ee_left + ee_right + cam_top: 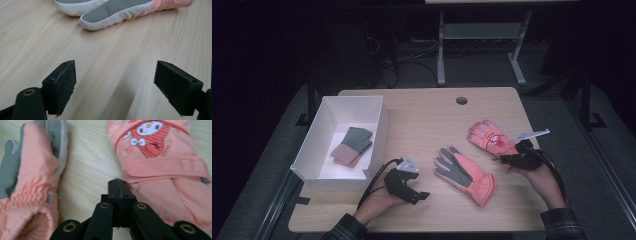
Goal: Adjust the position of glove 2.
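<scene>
The right tool [119, 185] is closed at the cuff edge of the cartoon-print glove [160, 165], pinching nothing that shows. The left tool [125, 87] gapes wide and empty over the counter [112, 57], near the grey-palmed glove [117, 10]

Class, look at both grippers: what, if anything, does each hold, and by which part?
Nothing is held. The left gripper stands open over bare table; the right gripper is shut and empty beside the cartoon glove.

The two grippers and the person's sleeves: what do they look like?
Both the left gripper and the right gripper are black, with a grey three-cornered plate on top and a black cable trailing back. Their jaws carry flat black pads, with brass-coloured rings at the joints. The sleeves are dark plaid.
</scene>
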{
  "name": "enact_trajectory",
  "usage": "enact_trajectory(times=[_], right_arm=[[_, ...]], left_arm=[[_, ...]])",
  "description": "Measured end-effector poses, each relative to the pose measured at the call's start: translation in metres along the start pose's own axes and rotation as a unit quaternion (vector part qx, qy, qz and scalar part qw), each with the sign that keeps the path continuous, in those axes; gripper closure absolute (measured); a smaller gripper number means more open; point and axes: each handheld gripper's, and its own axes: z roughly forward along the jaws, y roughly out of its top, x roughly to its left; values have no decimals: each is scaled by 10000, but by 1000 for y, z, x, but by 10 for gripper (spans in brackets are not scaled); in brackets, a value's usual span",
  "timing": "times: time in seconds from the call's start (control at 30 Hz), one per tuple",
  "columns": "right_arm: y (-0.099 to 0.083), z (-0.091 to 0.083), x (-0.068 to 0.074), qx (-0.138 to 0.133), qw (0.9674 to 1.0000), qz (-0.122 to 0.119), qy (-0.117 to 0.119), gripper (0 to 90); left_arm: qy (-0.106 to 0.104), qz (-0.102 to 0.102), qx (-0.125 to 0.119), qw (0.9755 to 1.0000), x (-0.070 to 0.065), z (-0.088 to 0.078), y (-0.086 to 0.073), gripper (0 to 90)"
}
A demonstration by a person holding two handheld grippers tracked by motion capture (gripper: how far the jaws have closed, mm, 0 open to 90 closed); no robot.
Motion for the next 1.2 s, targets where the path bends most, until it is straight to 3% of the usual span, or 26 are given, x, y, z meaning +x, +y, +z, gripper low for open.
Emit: enact_trajectory(times=[0.13, 0.3, 0.47, 0.57, 0.73, 0.8, 0.87, 1.03, 1.2], right_arm=[[-4, -6, -11, -35, 9999, 125, 24, 874], [6, -11, -11, -173, 9996, -50, 197, 775], [26, -11, -6, -340, 9988, -344, -75, 650], [36, -6, -7, -305, 9976, -534, -303, 581], [50, 11, -13, -187, 9976, -535, -396, 473], [52, 17, -16, -217, 9975, -501, -455, 382], [56, 23, -19, -34, 9977, -484, -474, 337], [63, 31, -26, -147, 9969, -568, -519, 317], [60, 44, -32, 19, 9971, -579, -493, 310]], left_arm=[[-1, -14, 2, 10000, 0, 1, 0, 173], [-3, -26, -11, 10000, 0, 1, 0, 173], [-11, -16, -9, 10000, 0, 1, 0, 173], [-16, 22, 23, 10000, 0, 2, 0, 173], [-20, -15, -21, 10000, 1, 1, 0, 173], [-28, -9, -14, 10000, 1, 1, 0, 173], [-35, -2, -10, 10000, 1, 1, 0, 173], [-29, 29, 28, 10000, 1, 1, -1, 173], [-34, 20, 31, 10000, 2, 1, -1, 173]])
